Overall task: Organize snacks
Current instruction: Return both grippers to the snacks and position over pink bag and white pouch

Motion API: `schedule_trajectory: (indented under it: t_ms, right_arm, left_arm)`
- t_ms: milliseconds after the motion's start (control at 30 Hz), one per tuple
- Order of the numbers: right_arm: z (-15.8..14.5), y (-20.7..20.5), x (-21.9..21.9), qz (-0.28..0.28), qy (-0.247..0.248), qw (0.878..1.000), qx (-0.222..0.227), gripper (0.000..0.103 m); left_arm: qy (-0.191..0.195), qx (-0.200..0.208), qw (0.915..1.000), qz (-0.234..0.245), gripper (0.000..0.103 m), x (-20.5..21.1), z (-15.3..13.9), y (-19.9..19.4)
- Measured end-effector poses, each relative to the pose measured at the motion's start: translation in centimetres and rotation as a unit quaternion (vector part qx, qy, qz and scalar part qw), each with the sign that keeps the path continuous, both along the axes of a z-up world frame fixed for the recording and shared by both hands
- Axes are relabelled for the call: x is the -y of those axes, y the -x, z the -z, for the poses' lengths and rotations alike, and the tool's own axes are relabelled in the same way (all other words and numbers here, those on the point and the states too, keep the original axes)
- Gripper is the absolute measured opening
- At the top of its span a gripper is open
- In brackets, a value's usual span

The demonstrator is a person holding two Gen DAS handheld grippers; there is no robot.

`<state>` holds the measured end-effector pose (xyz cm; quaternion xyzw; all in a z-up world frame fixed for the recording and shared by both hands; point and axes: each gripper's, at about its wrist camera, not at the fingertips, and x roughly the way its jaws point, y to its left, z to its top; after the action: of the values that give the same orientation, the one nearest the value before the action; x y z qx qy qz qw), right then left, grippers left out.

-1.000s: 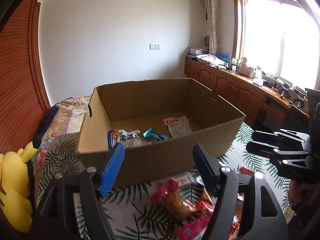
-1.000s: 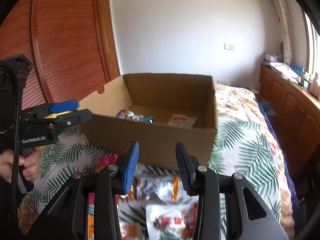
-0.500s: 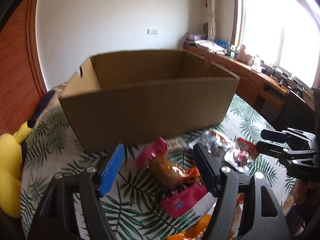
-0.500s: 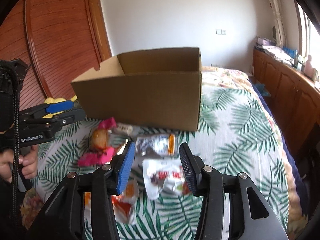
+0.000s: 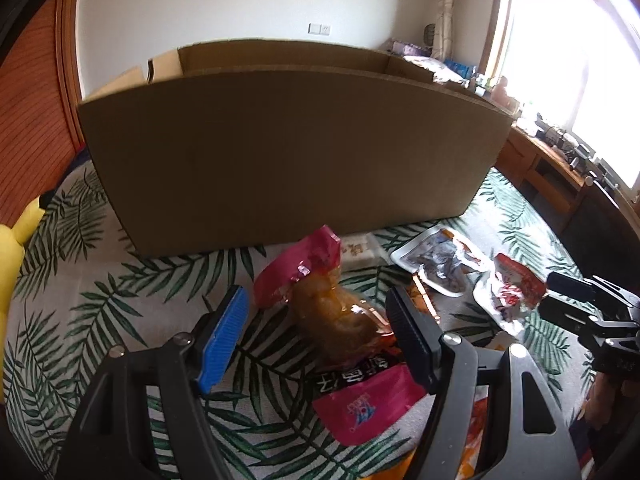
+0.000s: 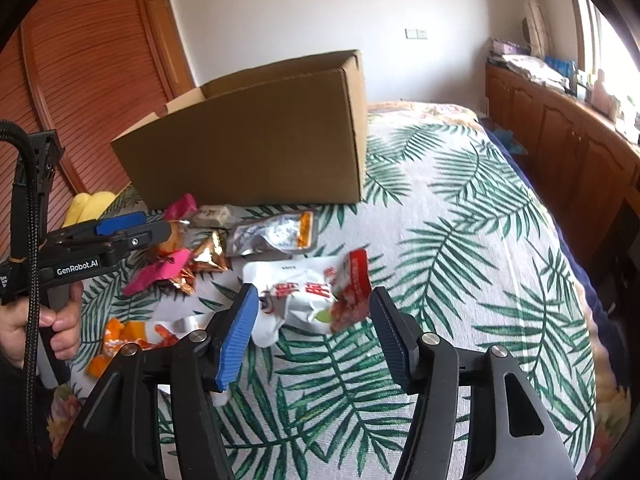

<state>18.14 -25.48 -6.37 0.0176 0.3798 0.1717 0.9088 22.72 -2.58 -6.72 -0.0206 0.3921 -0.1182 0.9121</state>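
Left hand-held gripper [image 5: 316, 332]: jaws stood wide apart and held nothing; the blue pad sat on 1 side and the dark pad on the other, low over the bed.
Pink-ended snack pack [image 5: 320, 296]: lay on the bed between the left fingers, its pink top edge pointing toward the cardboard box [image 5: 288, 148]; whether either pad touched it could not be told.
Right hand-held gripper [image 6: 314, 332]: jaws spread wide, empty, hovering above the white and red pouch [image 6: 316, 296].
White and red pouch: crumpled on the bedspread [image 6: 460, 240], its near edge lying between the right fingertips.
Silver pouch with orange end [image 6: 276, 234]: lay flat just behind the white pouch, near the box's front wall.
Orange packets [image 6: 128, 336]: lay at the near-left edge of the pile, beside the person's left hand [image 6: 44, 324].
Cardboard box: stood open-topped on the bed, its long front wall directly behind the snacks; its inside was hidden from both views.
Open room: the leaf-print bedspread stretched bare to the right of the box and the pile, out to the bed's edge by the wooden cabinets [image 6: 560, 128].
Left edge: a yellow plush toy [image 5: 12, 248] sat at the bed's side by the wooden slatted door [image 6: 80, 80].
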Motion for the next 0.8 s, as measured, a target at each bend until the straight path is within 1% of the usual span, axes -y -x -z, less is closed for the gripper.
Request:
schedule_trajectory:
  t_ms: [133, 267, 333, 467, 700, 733, 800]
  right_arm:
    - [0.7, -0.5, 0.4, 0.011, -0.005, 1.0, -0.014, 0.065]
    - [1.0, -0.9, 0.3, 0.01, 0.002, 1.0, -0.021, 0.065]
    - [1.1, -1.0, 0.1, 0.01, 0.007, 1.0, -0.024, 0.066]
    - [1.4, -1.2, -0.3, 0.009, 0.015, 0.999, -0.03, 0.066]
    - [1.7, -1.5, -0.6, 0.009, 0.024, 0.999, -0.036, 0.066]
    - [1.7, -1.6, -0.8, 0.009, 0.025, 0.999, -0.037, 0.066]
    - [1.7, -1.7, -0.9, 0.008, 0.024, 0.999, -0.039, 0.066]
  left_arm:
    - [0.006, -0.007, 1.0, 0.0, 0.072, -0.1, 0.5, -0.3]
    - [0.003, -0.006, 1.0, 0.001, 0.072, -0.1, 0.6, -0.2]
    - [0.009, -0.009, 0.9999, 0.0, 0.072, -0.2, 0.6, -0.3]
    - [0.03, -0.032, 0.999, -0.006, 0.072, -0.4, 0.9, -1.3]
    - [0.042, -0.032, 0.9985, -0.018, 0.072, -0.4, 0.6, -2.4]
    - [0.041, -0.032, 0.9985, -0.019, 0.071, -0.4, 0.6, -2.4]
    - [0.031, -0.033, 0.9988, -0.02, 0.066, -0.3, 0.8, -2.4]
